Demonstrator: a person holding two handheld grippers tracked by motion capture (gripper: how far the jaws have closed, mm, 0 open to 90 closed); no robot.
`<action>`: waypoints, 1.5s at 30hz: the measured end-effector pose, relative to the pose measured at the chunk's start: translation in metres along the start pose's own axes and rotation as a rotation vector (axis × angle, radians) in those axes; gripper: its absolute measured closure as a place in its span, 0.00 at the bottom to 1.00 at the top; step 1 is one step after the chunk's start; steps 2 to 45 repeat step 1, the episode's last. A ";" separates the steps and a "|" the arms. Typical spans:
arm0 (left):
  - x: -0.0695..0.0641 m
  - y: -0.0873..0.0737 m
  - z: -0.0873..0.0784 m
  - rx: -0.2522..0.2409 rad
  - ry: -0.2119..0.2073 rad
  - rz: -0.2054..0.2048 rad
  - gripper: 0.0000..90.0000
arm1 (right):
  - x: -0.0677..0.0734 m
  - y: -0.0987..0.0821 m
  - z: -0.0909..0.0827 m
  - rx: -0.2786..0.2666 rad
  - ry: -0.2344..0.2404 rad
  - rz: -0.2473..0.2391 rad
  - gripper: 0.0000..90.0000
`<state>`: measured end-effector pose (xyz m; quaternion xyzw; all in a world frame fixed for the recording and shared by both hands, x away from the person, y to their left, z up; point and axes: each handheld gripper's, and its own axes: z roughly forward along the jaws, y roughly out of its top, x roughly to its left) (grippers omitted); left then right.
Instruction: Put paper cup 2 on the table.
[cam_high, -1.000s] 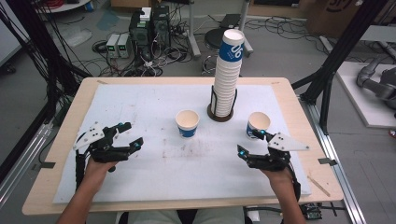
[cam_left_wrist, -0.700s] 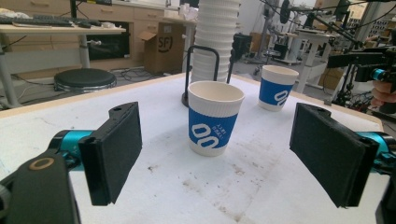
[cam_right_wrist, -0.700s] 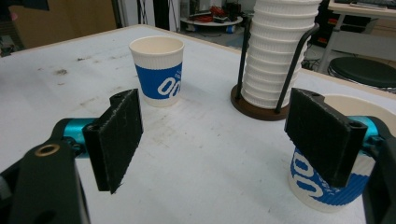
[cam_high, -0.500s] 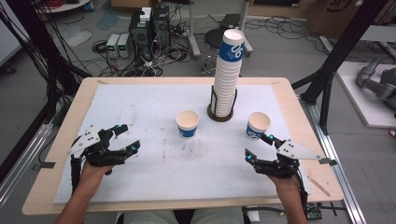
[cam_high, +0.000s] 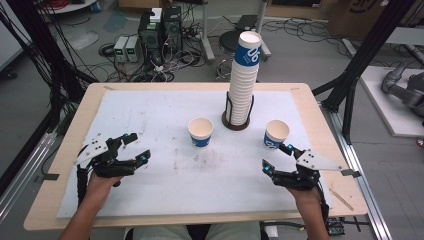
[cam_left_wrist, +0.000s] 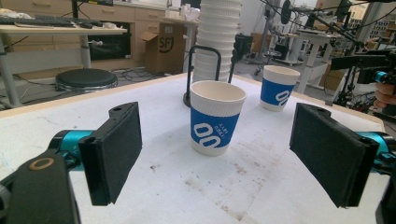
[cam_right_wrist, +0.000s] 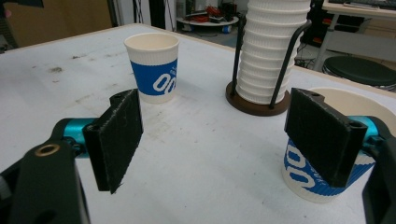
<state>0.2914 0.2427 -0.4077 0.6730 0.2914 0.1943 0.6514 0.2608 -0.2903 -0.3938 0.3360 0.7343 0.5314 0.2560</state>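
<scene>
High view: left gripper (cam_high: 134, 148) and right gripper (cam_high: 276, 157) both sat empty, jaws apart, each angled toward a loose cup (cam_high: 201, 132), probably readying pickup.

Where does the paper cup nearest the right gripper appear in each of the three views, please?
High view: the right-hand cup stands right of centre, just beyond the right gripper.
Left gripper view: it stands upper right of centre, behind the middle cup.
Right gripper view: it sits at lower right, partly behind the right jaw.
Shared landmark: the tall cup stack in its holder.
</scene>
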 end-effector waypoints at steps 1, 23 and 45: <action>0.000 0.000 0.000 0.000 0.001 0.002 0.19 | 0.000 0.000 0.000 -0.001 0.001 -0.001 0.22; 0.000 0.000 0.000 0.000 0.001 0.002 0.19 | 0.000 0.000 0.000 -0.001 0.001 -0.001 0.22; 0.000 0.000 0.000 0.000 0.001 0.002 0.19 | 0.000 0.000 0.000 -0.001 0.001 -0.001 0.22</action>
